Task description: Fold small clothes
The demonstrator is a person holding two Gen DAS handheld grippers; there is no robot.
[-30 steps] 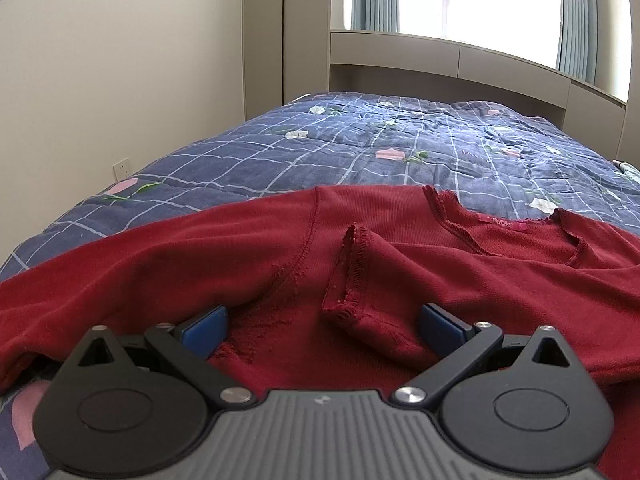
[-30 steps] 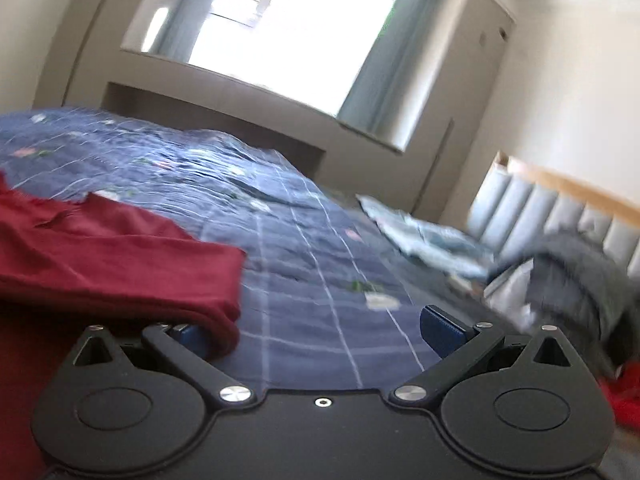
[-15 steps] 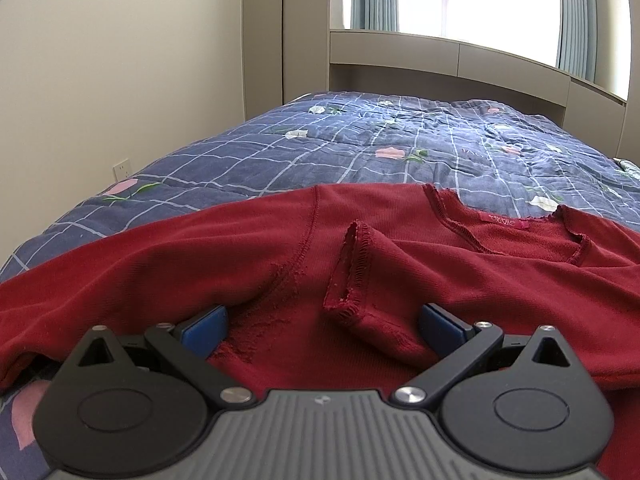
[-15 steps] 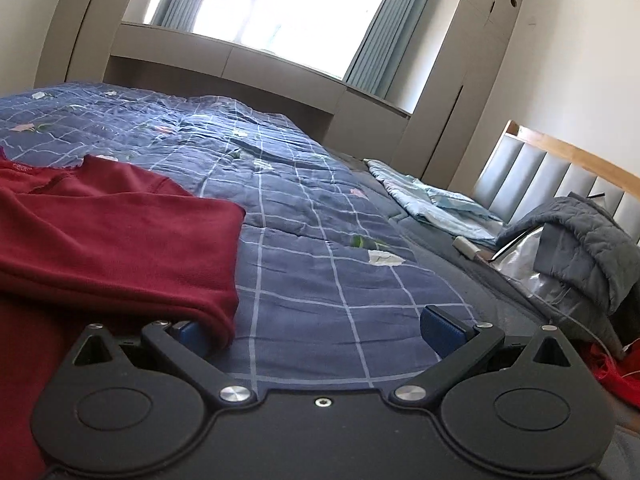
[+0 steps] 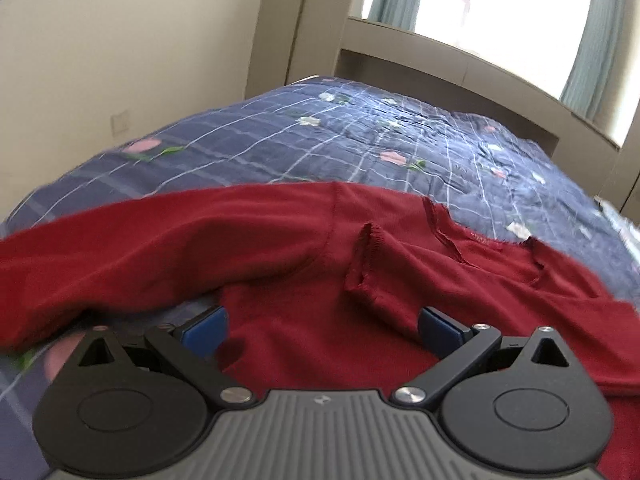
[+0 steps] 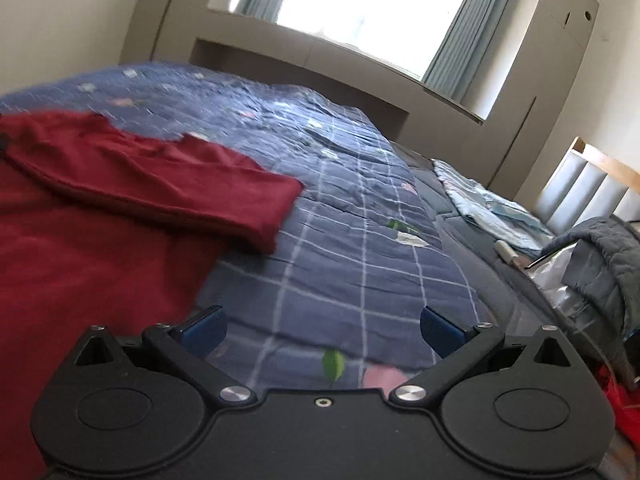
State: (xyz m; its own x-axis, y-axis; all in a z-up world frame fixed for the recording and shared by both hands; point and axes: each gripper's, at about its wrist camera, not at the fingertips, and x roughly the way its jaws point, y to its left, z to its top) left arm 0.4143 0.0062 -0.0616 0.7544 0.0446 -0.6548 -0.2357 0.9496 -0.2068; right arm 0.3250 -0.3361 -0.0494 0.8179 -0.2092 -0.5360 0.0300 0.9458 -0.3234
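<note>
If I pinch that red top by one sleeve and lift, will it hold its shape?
Probably not. The red top already lies in soft folds and drapes over itself, so it should sag. Its knit looks thin, likely light. The folded sleeve may unfold when lifted.

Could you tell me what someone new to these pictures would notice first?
The dark red top catches the eye first, spread across the near end of the blue checked quilt, one sleeve folded inward over its body. The left gripper hangs open just above the cloth, and the right gripper is open over bare quilt beside it. Behind, a bright window glares.
</note>
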